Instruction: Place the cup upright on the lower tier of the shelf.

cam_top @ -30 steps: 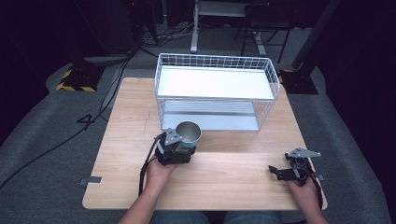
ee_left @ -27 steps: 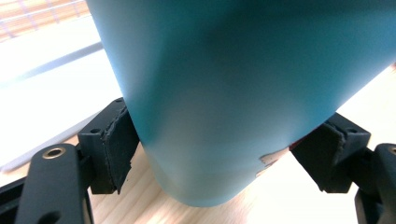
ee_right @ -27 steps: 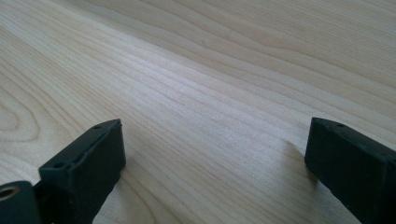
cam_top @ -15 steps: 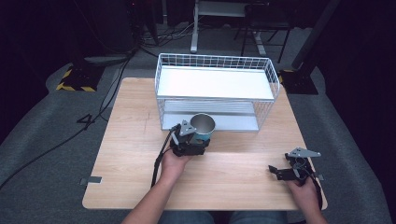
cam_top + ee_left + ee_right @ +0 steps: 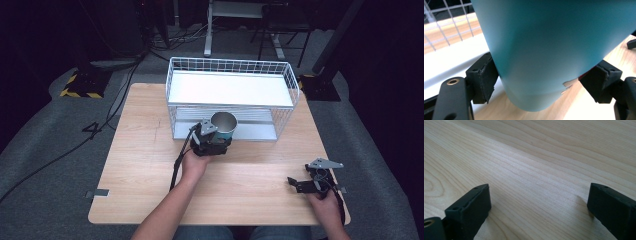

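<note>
where the table's near edge meets the bottom of the high view, two forearms are seen coming in over the wooden table (image 5: 140,165). nearest, at the near right corner, the right gripper (image 5: 302,184) is held low over the bare wood by the right hand (image 5: 325,200); in the right gripper view its jaws are spread wide apart with nothing but wood grain between them. farther in, near the middle of the table, the left gripper (image 5: 212,142) is held by the left hand (image 5: 192,165), and its jaws are clamped on the lower body of a teal cup (image 5: 223,127), whose metal-coloured inside is seen from above. in the left gripper view the cup (image 5: 554,50) is pressed on both sides by the black pads (image 5: 486,77), its base raised clear of the wood. just beyond it, a white wire rack (image 5: 230,95) with two shelves is stood at the far half of the table, and the cup is held at the open front of the lower shelf.
</note>
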